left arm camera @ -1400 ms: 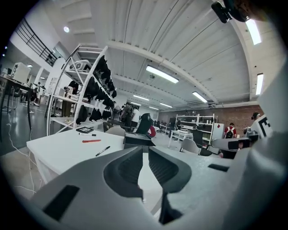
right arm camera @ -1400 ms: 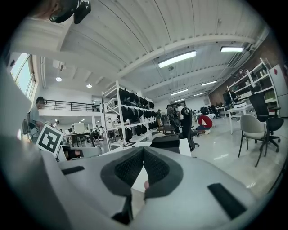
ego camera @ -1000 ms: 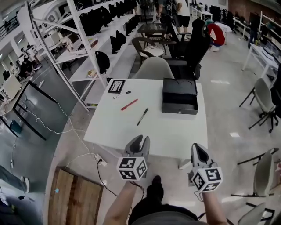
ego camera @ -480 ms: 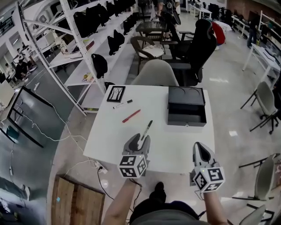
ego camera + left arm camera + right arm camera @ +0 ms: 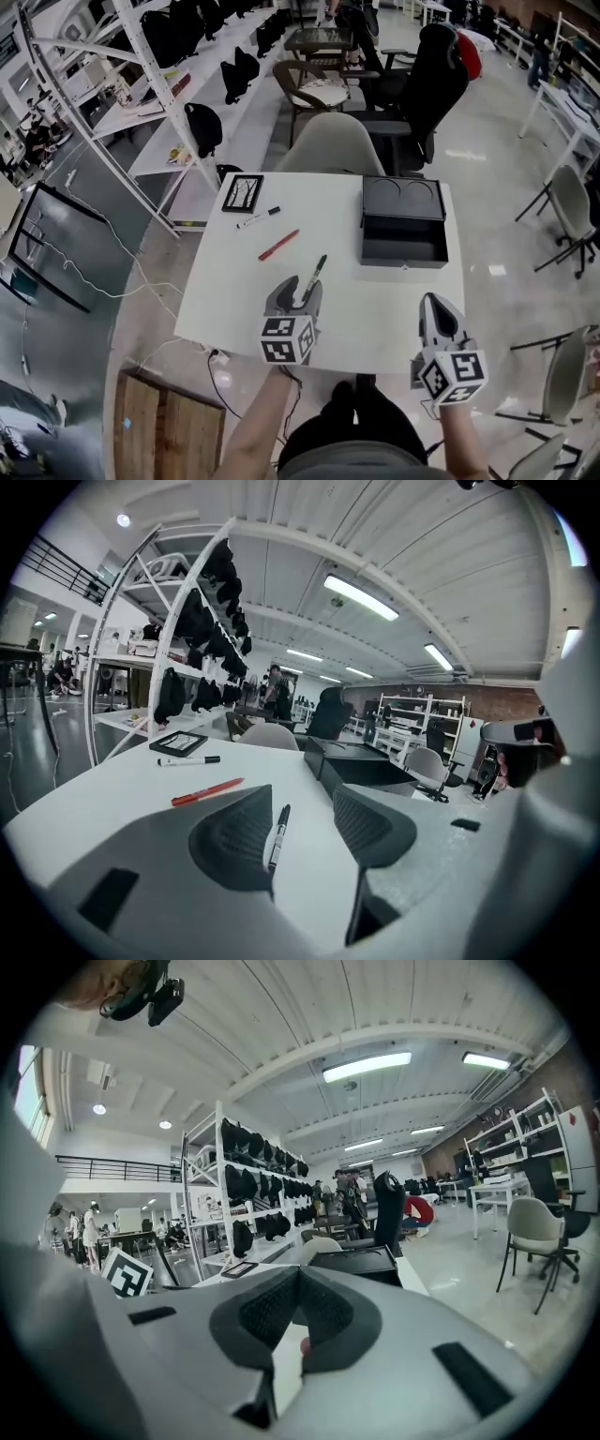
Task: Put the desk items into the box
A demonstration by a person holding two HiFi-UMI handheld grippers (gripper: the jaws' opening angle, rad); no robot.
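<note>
text: none readable | brands, numbers: none | markers: coded squares on left gripper (image 5: 298, 285), right gripper (image 5: 433, 302) cubes

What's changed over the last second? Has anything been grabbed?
The left gripper moved forward over the table to the black marker; its fingers have just been opening and now straddle the marker's near end without pinching it. The right gripper came forward too, fingers together, empty. Nothing taken or released. The red pen, white marker, picture frame and black box stayed put.
</note>
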